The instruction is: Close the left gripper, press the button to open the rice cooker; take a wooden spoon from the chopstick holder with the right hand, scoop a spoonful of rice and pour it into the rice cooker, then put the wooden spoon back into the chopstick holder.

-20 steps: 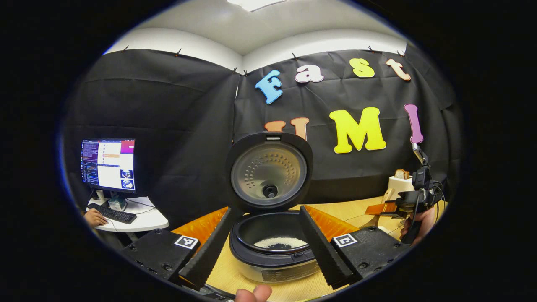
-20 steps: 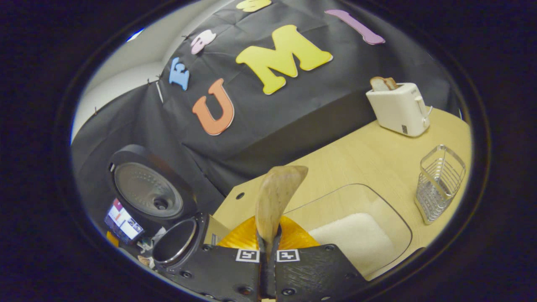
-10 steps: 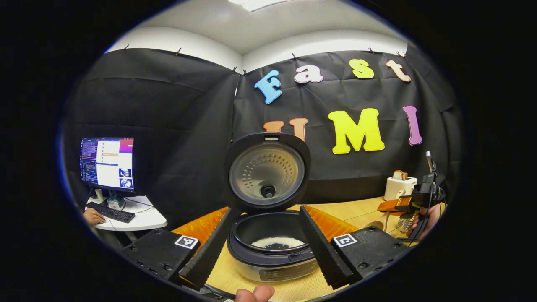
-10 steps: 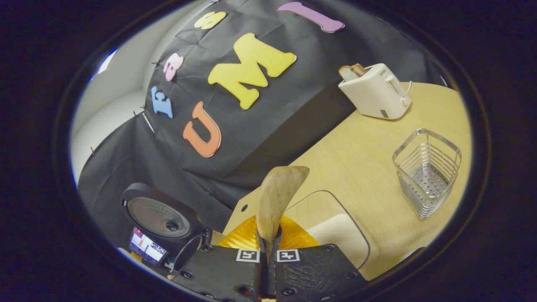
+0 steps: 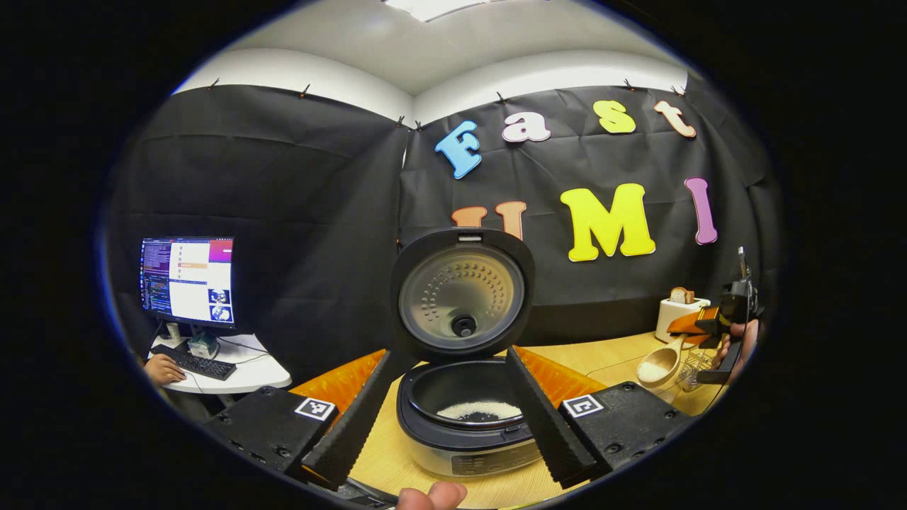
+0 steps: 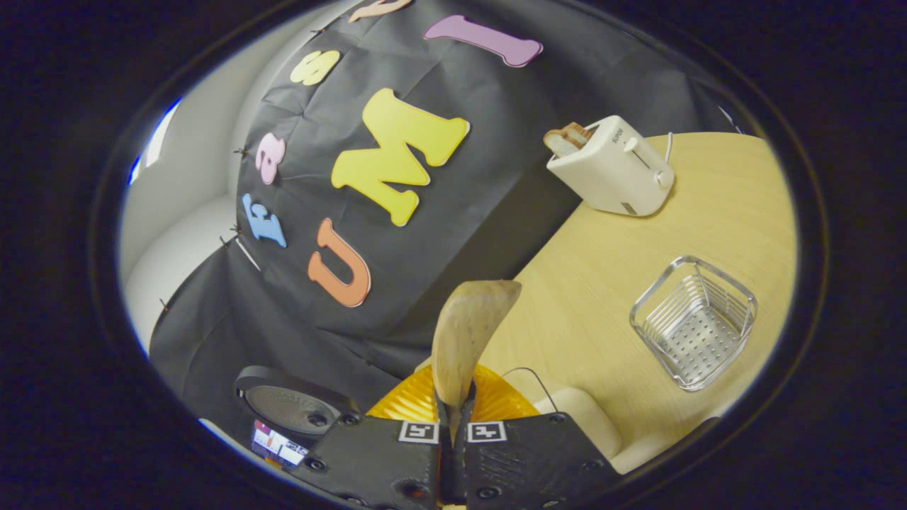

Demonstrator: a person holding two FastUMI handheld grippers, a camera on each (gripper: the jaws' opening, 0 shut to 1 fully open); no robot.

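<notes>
While the left gripper [image 5: 450, 425] waits with its fingers spread wide before the rice cooker [image 5: 468, 418], the lid [image 5: 460, 294] stands upright and some rice [image 5: 478, 409] lies in the inner pot. Clamped in the right gripper [image 6: 453, 418], the wooden spoon [image 6: 464, 340] is over the worktop [image 6: 602, 283], left of the chopstick holder [image 6: 694, 322]. From the left gripper view the spoon bowl carries rice. A toaster [image 6: 609, 166] stands near the wall.

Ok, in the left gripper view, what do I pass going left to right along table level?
Monitor → keyboard → rice cooker → wooden spoon with rice in its bowl → right gripper and the hand holding it.
</notes>
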